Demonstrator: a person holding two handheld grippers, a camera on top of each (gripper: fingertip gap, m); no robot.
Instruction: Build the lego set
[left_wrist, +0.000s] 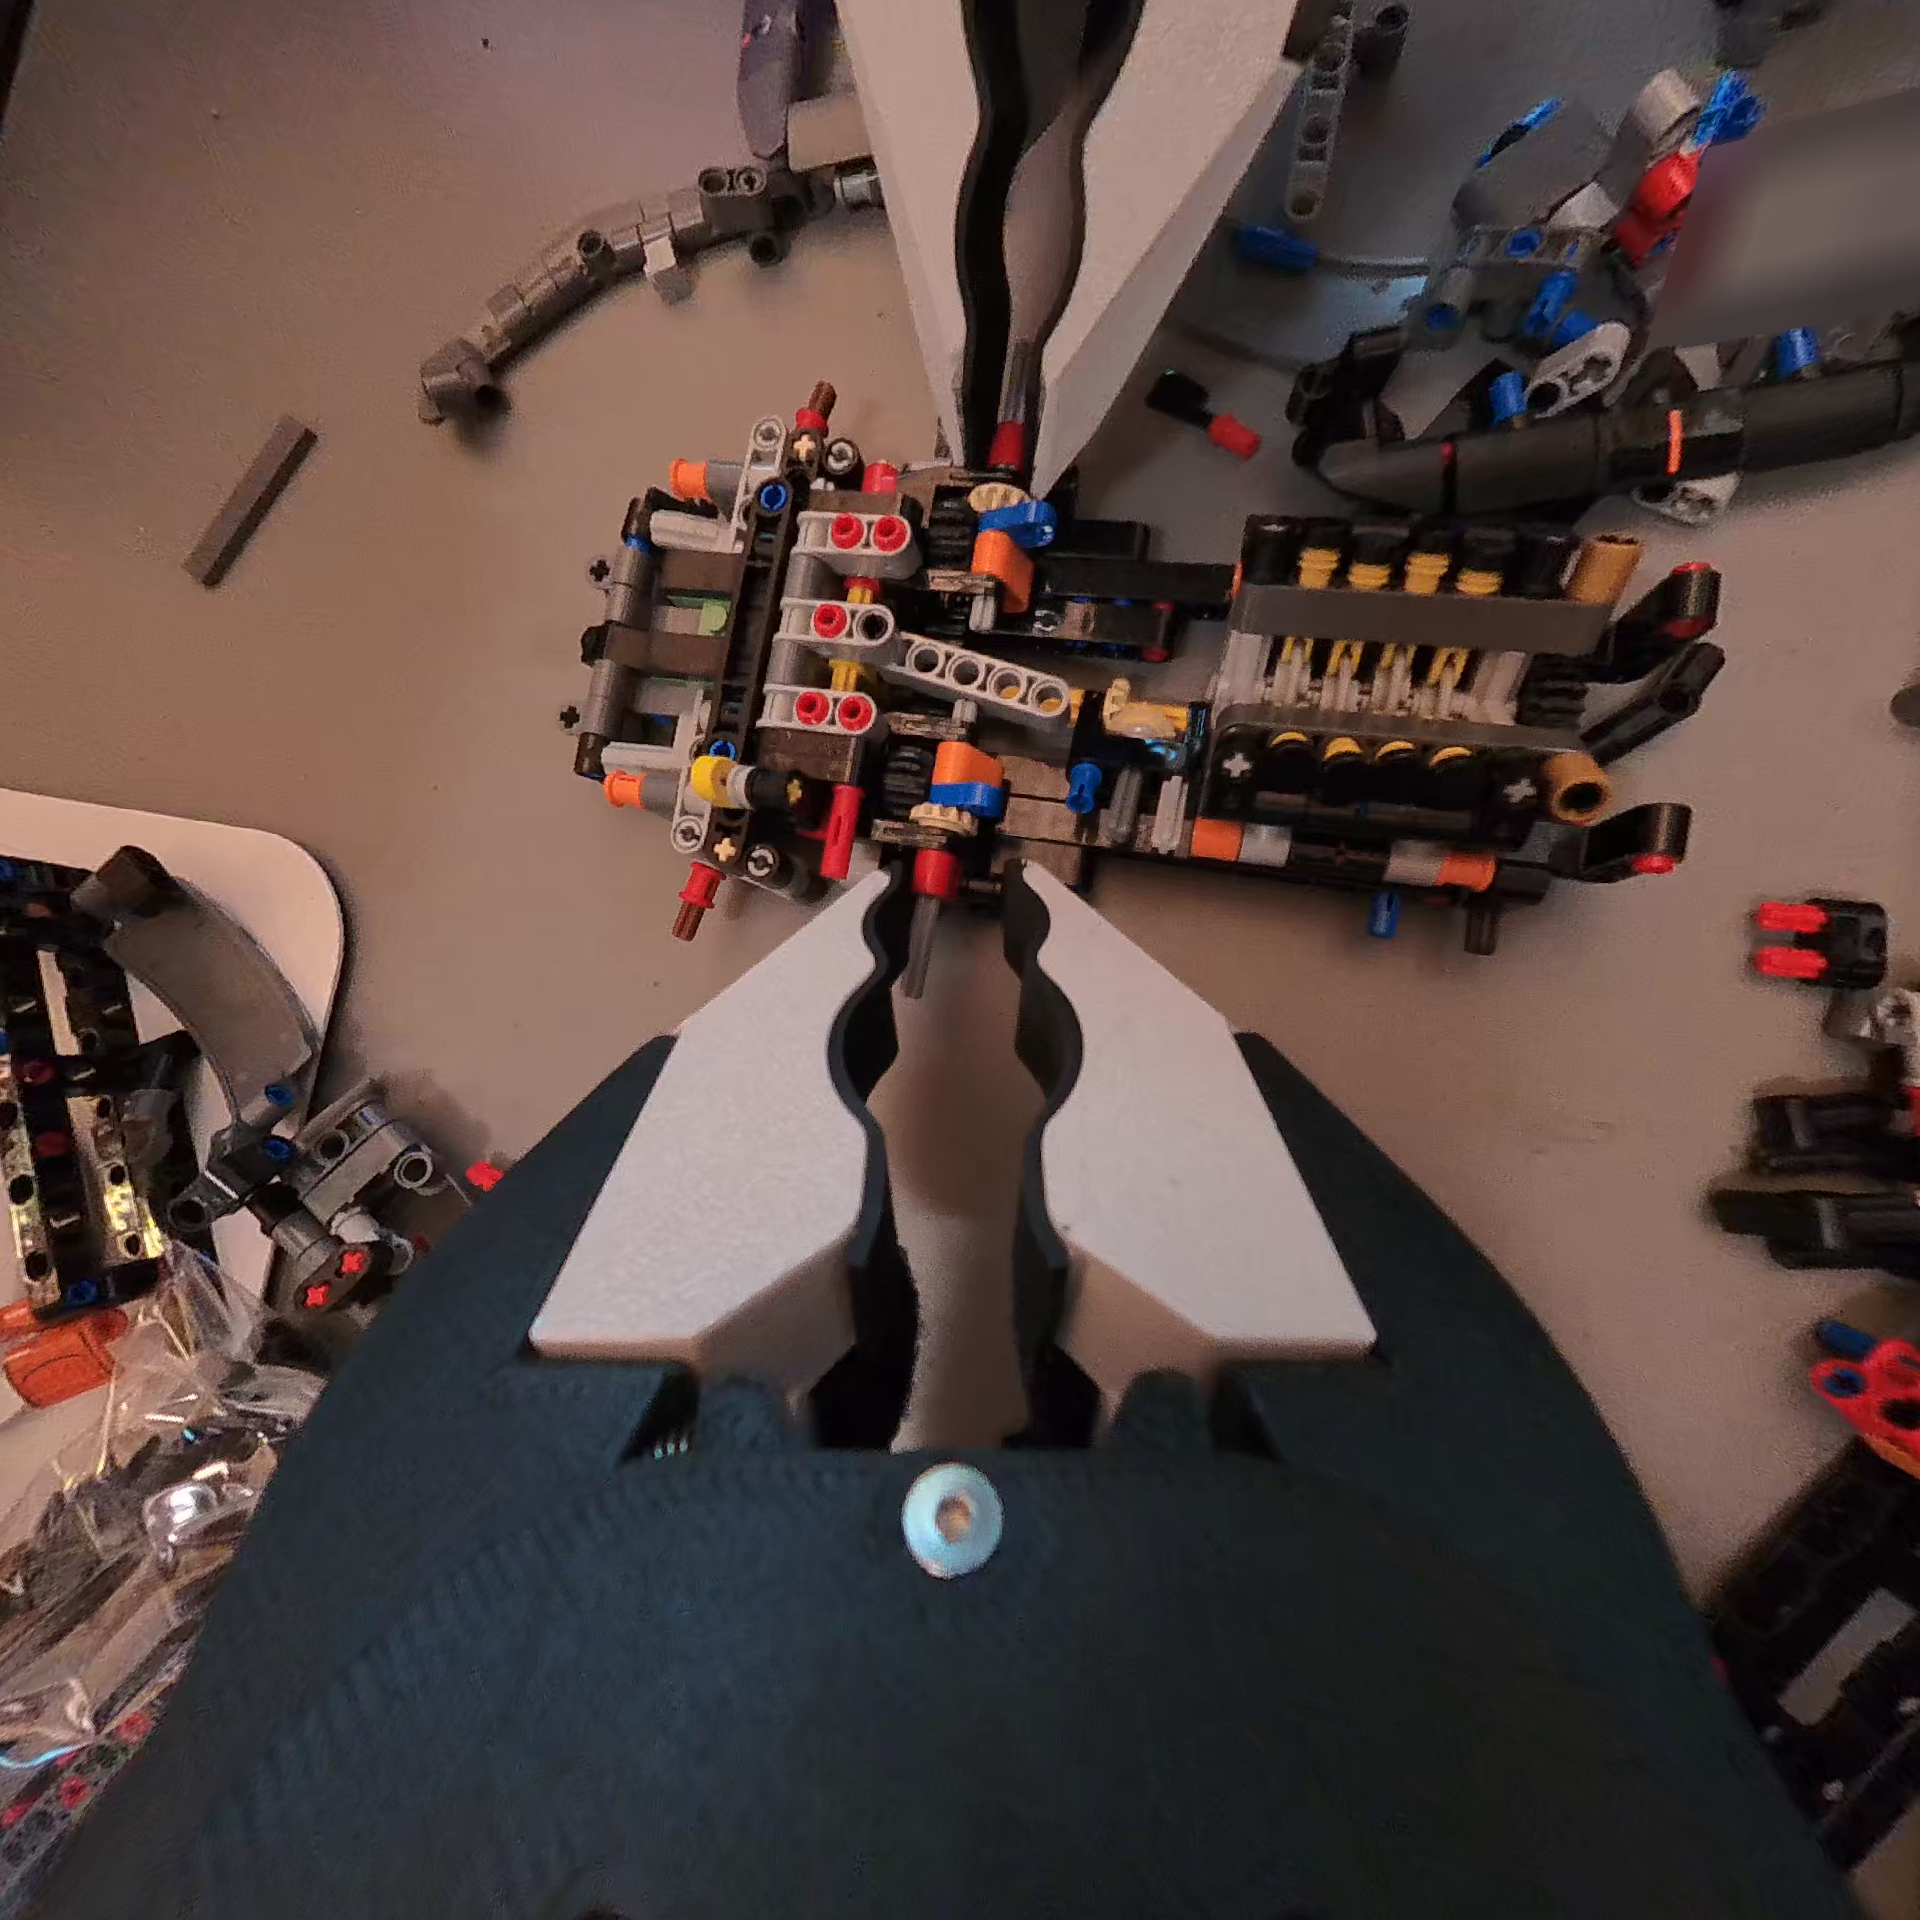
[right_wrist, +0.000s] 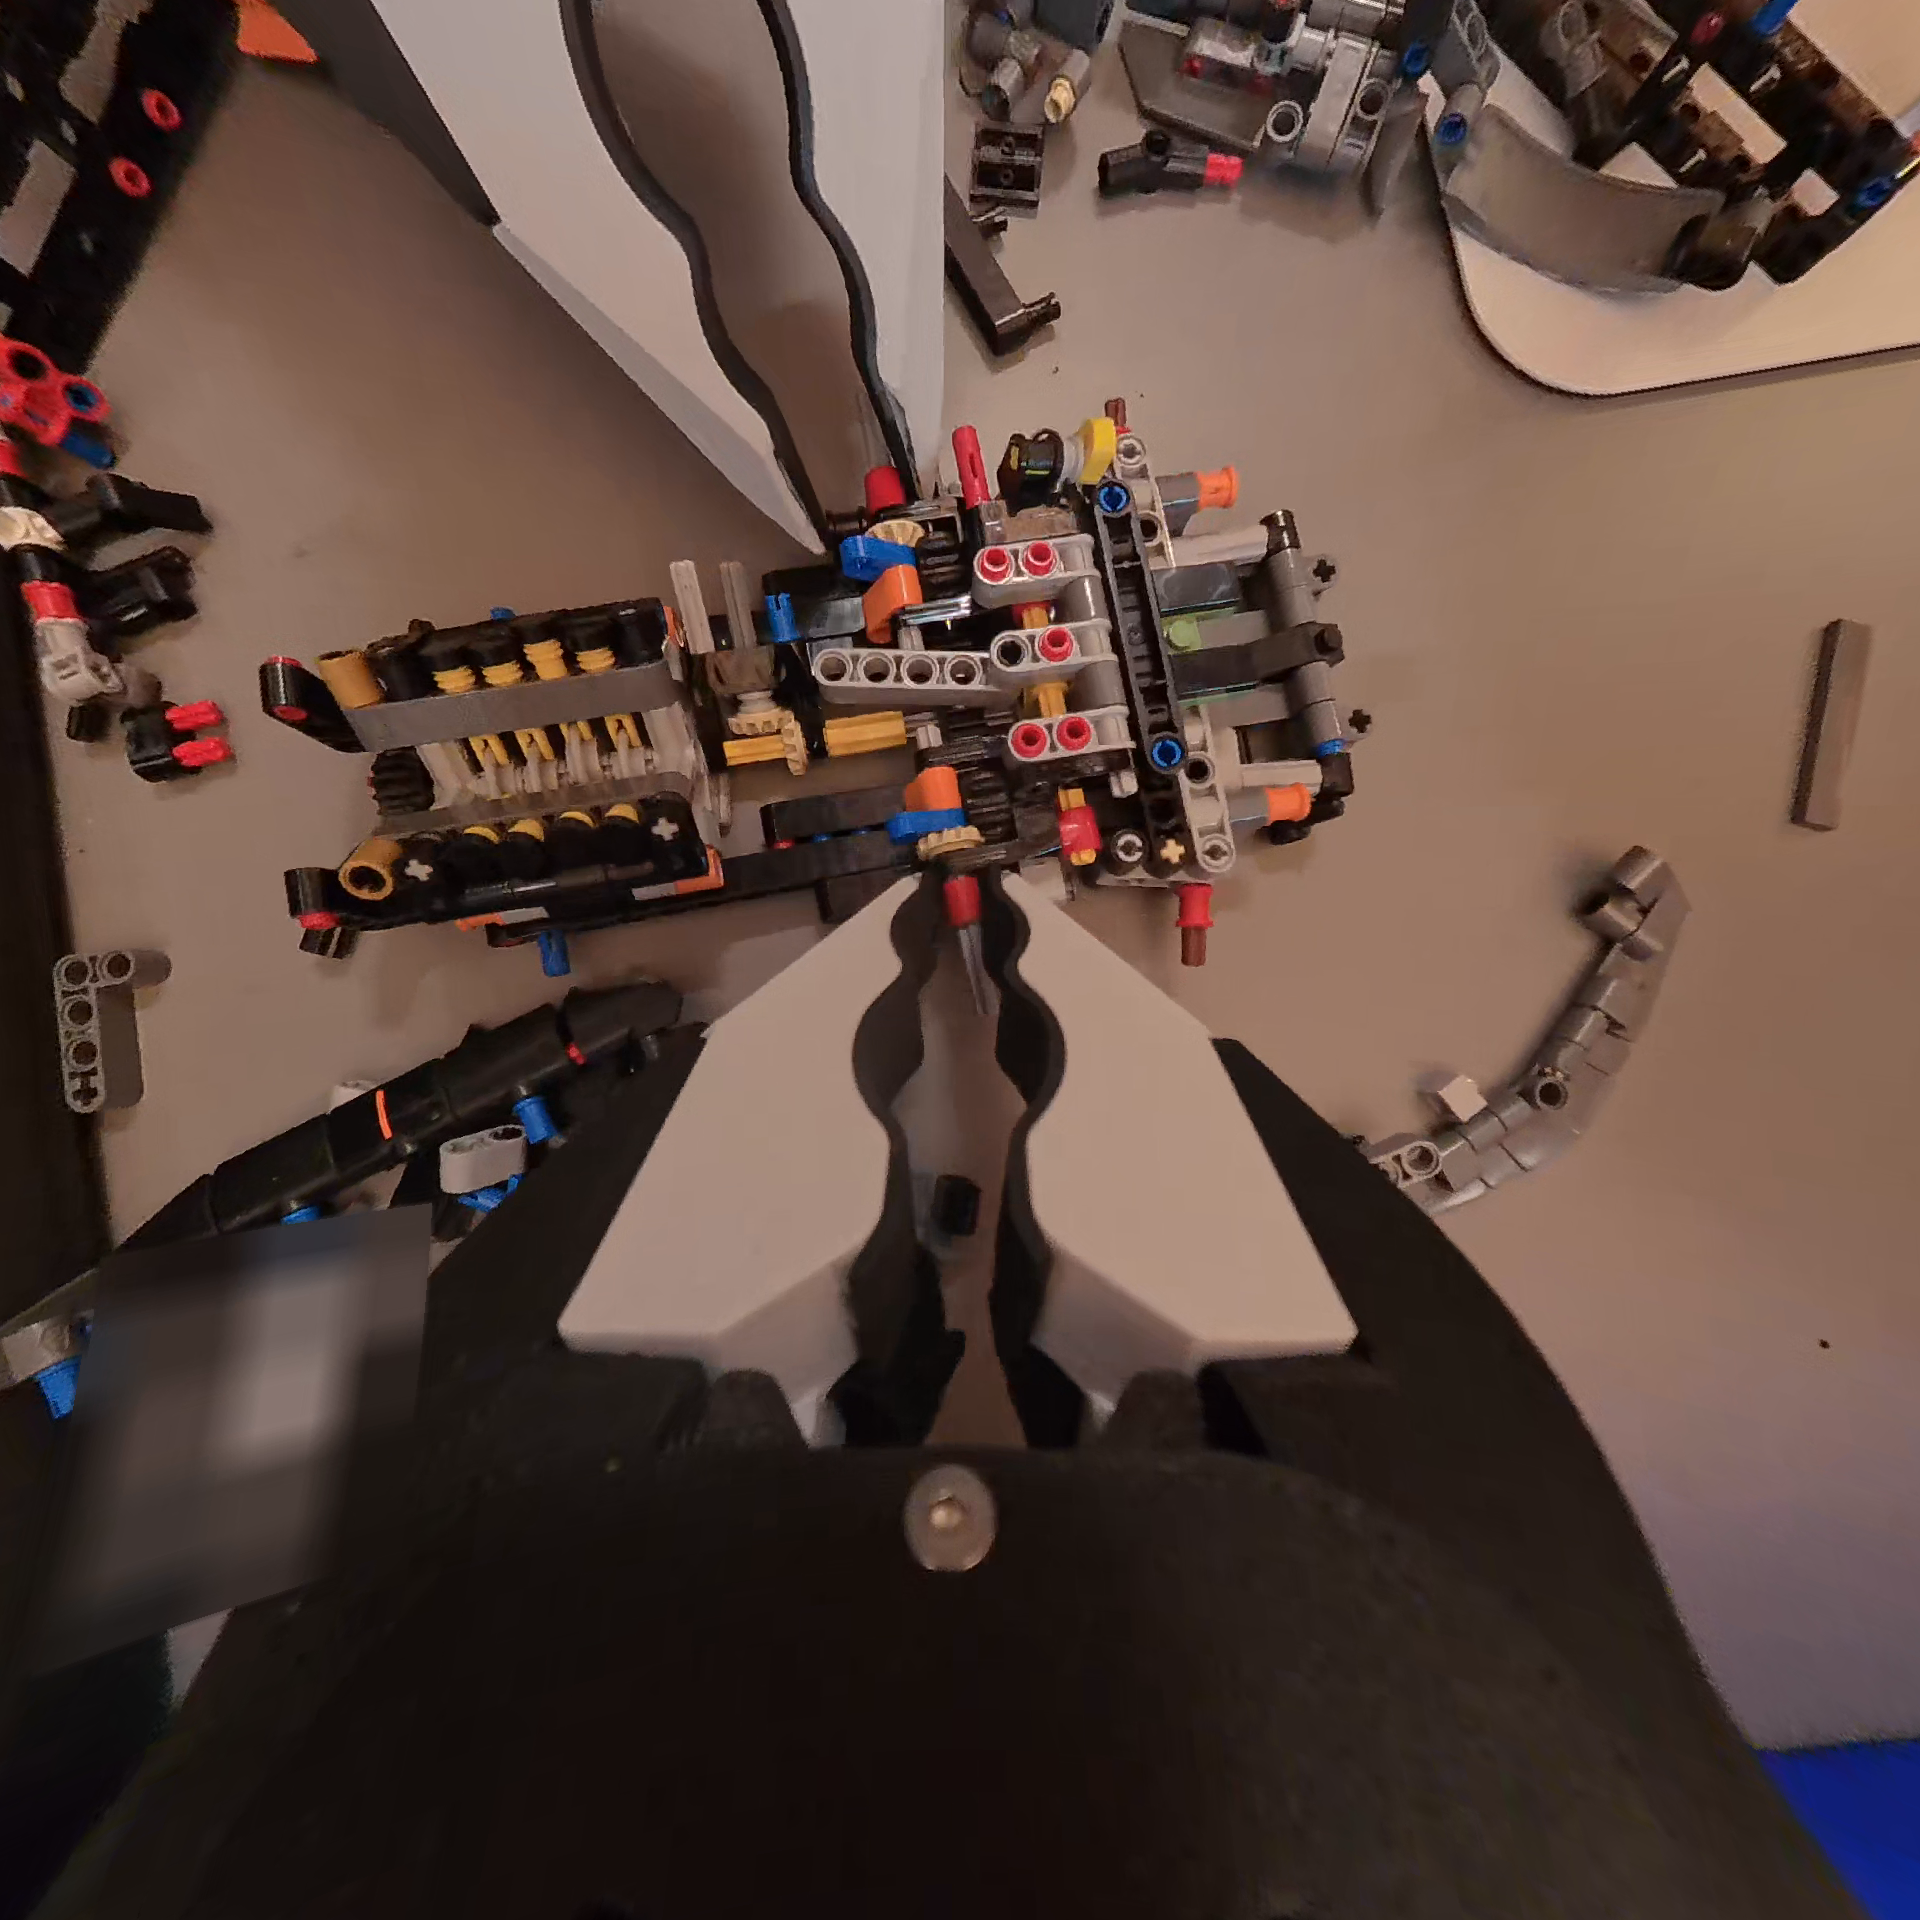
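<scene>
A Lego Technic chassis (left_wrist: 1039, 675) with a piston engine block lies flat on the grey table; it also shows in the right wrist view (right_wrist: 883, 707). My left gripper (left_wrist: 951, 883) is open at the chassis's near side, its jaws loosely around a grey axle with a red bush (left_wrist: 928, 914). My right gripper (right_wrist: 964, 894) is at the opposite side, closed on another grey axle with a red bush (right_wrist: 964, 909). Each gripper shows from above in the other's view, the right gripper (left_wrist: 1003, 436) and the left gripper (right_wrist: 873, 509).
A curved grey link chain (left_wrist: 582, 270) and a dark grey bar (left_wrist: 249, 499) lie past the chassis's gearbox end. A long black assembly (left_wrist: 1558, 436) lies by the engine end. A white tray (left_wrist: 301, 883) holds a black frame. Plastic bags (left_wrist: 125, 1455) and loose red-pinned pieces (left_wrist: 1818, 940) lie at the edges. One gripper's finger ends stand about 8 cm off the other's. The curved grey link chain (left_wrist: 582, 270) is about 12 cm from my right fingertips and 15 cm from my left. My right wrist view (right_wrist: 1544, 1066) looks at it from another angle.
</scene>
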